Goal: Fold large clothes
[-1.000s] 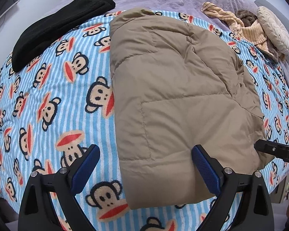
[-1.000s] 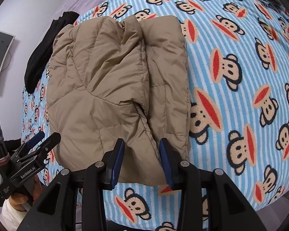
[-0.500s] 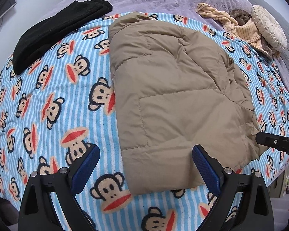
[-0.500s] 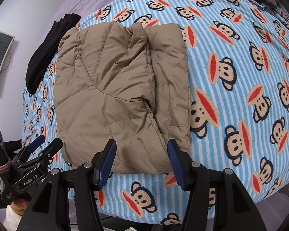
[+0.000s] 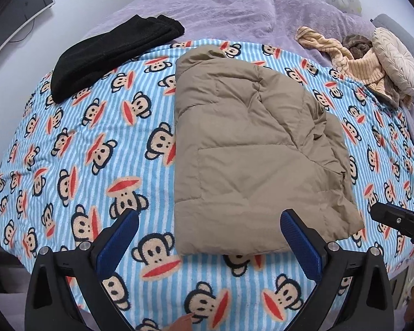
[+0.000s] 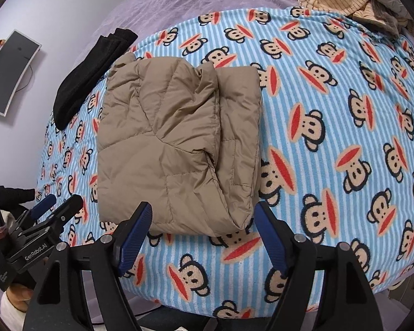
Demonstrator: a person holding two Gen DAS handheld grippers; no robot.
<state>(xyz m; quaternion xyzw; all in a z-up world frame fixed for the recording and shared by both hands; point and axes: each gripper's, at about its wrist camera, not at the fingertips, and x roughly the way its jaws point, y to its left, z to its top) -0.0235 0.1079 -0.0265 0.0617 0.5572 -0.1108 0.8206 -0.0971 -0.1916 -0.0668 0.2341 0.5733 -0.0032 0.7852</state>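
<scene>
Left wrist view showed the tan puffy jacket (image 5: 251, 149) folded flat on the monkey blanket (image 5: 91, 149). Both the left gripper (image 5: 207, 234) and right gripper (image 6: 201, 229) hung above its near edge, fingers wide apart, holding nothing.

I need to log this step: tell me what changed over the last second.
The right gripper opened from nearly shut around the tan puffer jacket edge and let it go; both grippers backed away, so more of the bed shows. The left gripper stayed wide open. The jacket stayed folded on the monkey-print blanket; the black garment did not move.
</scene>
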